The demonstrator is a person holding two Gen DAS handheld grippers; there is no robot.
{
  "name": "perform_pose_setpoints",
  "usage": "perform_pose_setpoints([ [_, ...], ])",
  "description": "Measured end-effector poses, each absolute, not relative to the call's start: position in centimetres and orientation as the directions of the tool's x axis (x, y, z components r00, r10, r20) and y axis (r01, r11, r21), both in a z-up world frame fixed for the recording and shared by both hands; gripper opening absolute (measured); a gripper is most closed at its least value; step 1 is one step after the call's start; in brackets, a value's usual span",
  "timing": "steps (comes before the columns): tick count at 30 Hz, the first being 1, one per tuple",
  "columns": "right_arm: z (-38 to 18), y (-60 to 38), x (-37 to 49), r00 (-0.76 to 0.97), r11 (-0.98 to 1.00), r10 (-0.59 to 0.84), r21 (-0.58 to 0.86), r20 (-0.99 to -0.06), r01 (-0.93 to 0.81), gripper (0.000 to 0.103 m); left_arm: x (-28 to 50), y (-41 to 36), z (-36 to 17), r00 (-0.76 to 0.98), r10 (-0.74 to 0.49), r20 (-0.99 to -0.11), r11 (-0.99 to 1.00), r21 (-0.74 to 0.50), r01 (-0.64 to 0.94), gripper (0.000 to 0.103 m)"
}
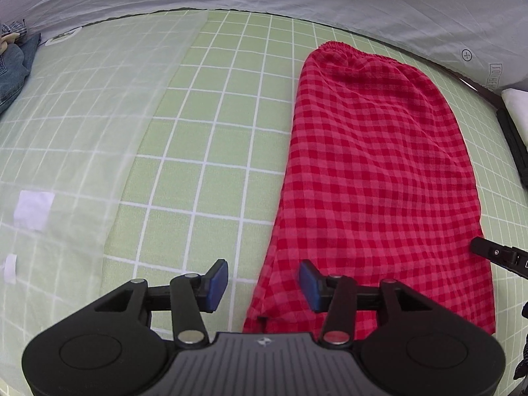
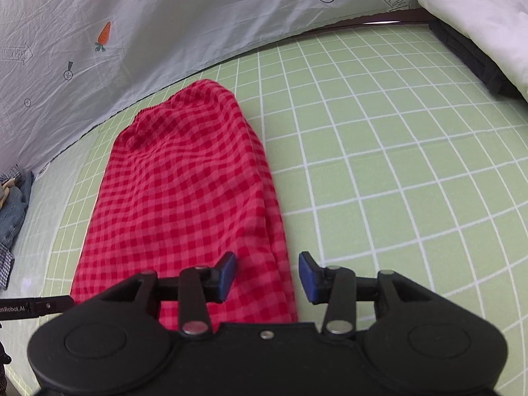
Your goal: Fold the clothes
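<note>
A red checked garment lies flat and lengthwise on the green grid mat, its elastic waistband at the far end. My left gripper is open and empty over the garment's near left edge. In the right wrist view the same garment lies on the mat. My right gripper is open and empty over the garment's near right edge. The tip of the right gripper shows at the right edge of the left wrist view.
A pile of denim and checked clothes sits at the far left, also in the right wrist view. A grey printed sheet hangs behind the mat. A white pillow on dark cloth lies far right.
</note>
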State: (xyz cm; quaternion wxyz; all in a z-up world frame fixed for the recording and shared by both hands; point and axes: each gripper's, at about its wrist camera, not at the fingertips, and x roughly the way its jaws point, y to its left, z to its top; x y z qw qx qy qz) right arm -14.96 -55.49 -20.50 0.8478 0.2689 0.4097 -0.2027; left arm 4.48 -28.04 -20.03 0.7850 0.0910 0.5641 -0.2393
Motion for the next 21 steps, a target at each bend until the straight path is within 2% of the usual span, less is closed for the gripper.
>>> perform_pose_setpoints([
  [5,-20.9,-53.4,-16.1,0.551,0.805,-0.115,0.247,-0.827,0.539,0.043,2.7,-27.9,-20.7,0.217,-0.275,-0.937,0.857,-0.136,0.497,0.051],
  [12,-20.9,-51.0,-18.3,0.528,0.833,-0.14,0.188,-0.838,0.519,0.043,-1.0,-27.8,-20.9,0.238,-0.249,-0.939,0.803,-0.063,0.593,0.051],
  [16,-20.7,-50.2,-18.7,0.499,0.839,-0.136,0.169,-0.856,0.518,0.043,-2.2,-27.5,-20.8,0.241,-0.256,-0.936,0.783,-0.054,0.619,0.049],
  [17,-20.7,-50.1,-18.8,0.493,0.836,-0.134,0.169,-0.86,0.522,0.043,-2.5,-27.5,-20.7,0.245,-0.256,-0.935,0.777,-0.048,0.628,0.043],
  [18,-20.7,-49.9,-18.9,0.489,0.834,-0.13,0.172,-0.862,0.525,0.041,-2.7,-27.5,-20.6,0.244,-0.26,-0.934,0.771,-0.048,0.635,0.034],
  [19,-20.7,-49.8,-19.1,0.486,0.834,-0.129,0.171,-0.865,0.525,0.038,-2.9,-27.4,-20.6,0.241,-0.268,-0.933,0.766,-0.054,0.641,0.03],
  [21,-20.7,-49.7,-19.3,0.476,0.829,-0.13,0.168,-0.87,0.533,0.013,-3.1,-27.3,-20.4,0.234,-0.281,-0.931,0.757,-0.065,0.651,0.018],
])
